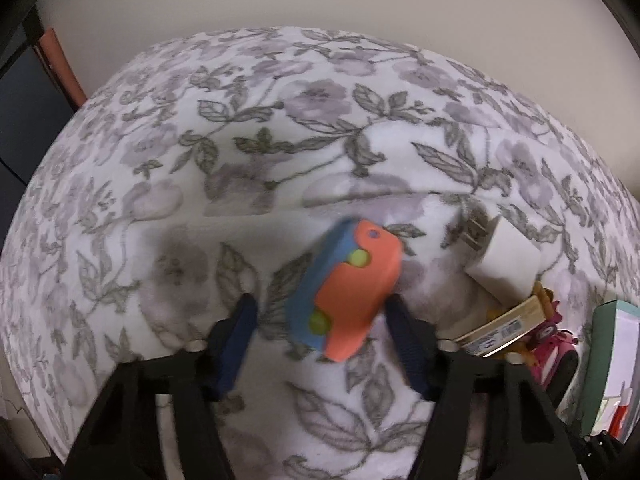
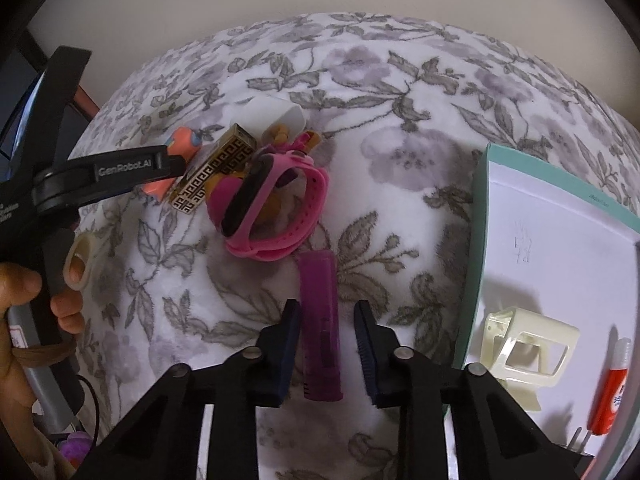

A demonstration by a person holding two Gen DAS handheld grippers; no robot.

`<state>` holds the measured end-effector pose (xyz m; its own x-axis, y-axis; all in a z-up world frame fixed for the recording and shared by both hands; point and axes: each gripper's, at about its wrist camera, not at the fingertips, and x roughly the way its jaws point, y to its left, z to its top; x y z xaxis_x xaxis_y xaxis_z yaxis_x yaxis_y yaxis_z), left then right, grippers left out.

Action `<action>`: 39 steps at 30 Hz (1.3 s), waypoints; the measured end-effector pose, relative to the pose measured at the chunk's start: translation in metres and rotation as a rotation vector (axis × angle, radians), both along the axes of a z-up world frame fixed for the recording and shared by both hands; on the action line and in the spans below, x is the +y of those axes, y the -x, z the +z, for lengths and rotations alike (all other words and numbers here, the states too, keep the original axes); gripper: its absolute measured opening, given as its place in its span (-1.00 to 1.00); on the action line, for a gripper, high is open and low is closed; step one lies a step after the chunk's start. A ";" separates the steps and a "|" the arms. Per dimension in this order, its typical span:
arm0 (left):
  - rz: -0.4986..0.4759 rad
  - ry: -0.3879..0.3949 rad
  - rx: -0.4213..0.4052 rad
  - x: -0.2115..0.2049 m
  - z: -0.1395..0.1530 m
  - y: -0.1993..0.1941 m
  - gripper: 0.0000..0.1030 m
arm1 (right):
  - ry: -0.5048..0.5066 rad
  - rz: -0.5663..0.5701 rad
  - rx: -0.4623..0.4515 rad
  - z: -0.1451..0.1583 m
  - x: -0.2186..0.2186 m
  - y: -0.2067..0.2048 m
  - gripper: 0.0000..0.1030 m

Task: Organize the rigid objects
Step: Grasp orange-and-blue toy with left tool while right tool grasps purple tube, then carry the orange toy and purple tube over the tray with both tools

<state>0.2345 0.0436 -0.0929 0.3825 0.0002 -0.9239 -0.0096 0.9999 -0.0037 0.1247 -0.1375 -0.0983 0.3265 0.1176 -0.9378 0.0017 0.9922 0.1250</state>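
An orange and blue toy (image 1: 348,292) with green dots lies tilted on the floral blanket between the fingers of my left gripper (image 1: 320,316), which is open around it. It also shows in the right wrist view (image 2: 182,148) behind the left gripper. My right gripper (image 2: 327,320) is open, its fingers on either side of a purple tube (image 2: 320,328) lying on the blanket. A pink watch (image 2: 272,204), a gold patterned box (image 2: 216,168) and a white charger (image 1: 504,264) sit in a pile nearby.
A teal-edged white box lid (image 2: 552,240) at the right holds a cream plastic clip (image 2: 528,348) and a red-and-white tube (image 2: 612,388). The blanket (image 1: 280,120) drops off at its far edges toward a pale wall. A hand (image 2: 24,292) holds the left gripper's handle.
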 end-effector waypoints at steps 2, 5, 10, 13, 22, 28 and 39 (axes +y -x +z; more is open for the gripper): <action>-0.009 -0.003 0.003 -0.004 -0.001 -0.001 0.02 | -0.002 -0.004 0.002 -0.001 -0.001 0.000 -0.56; -0.023 -0.034 -0.002 -0.010 -0.001 -0.001 0.02 | -0.002 -0.005 0.003 -0.001 -0.002 0.002 -0.61; -0.015 -0.039 0.003 -0.009 0.000 0.003 0.01 | -0.007 -0.006 0.008 0.000 -0.003 0.005 -0.62; 0.003 -0.035 0.015 -0.006 0.002 0.008 0.01 | -0.019 -0.016 0.008 0.002 -0.005 0.008 -0.62; 0.037 0.001 0.003 0.001 0.022 0.035 -0.04 | -0.059 -0.041 -0.026 0.029 -0.013 0.025 -0.62; 0.041 0.019 -0.011 0.003 0.039 0.058 -0.10 | -0.072 -0.065 -0.050 0.050 -0.023 0.049 -0.62; 0.037 0.050 -0.024 -0.003 0.062 0.104 -0.11 | -0.080 -0.125 -0.104 0.081 -0.047 0.090 -0.62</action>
<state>0.1309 0.0403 -0.0307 0.4054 -0.0316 -0.9136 -0.0459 0.9974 -0.0548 0.0345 -0.1848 -0.0170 0.4380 0.1431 -0.8875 0.1074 0.9718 0.2097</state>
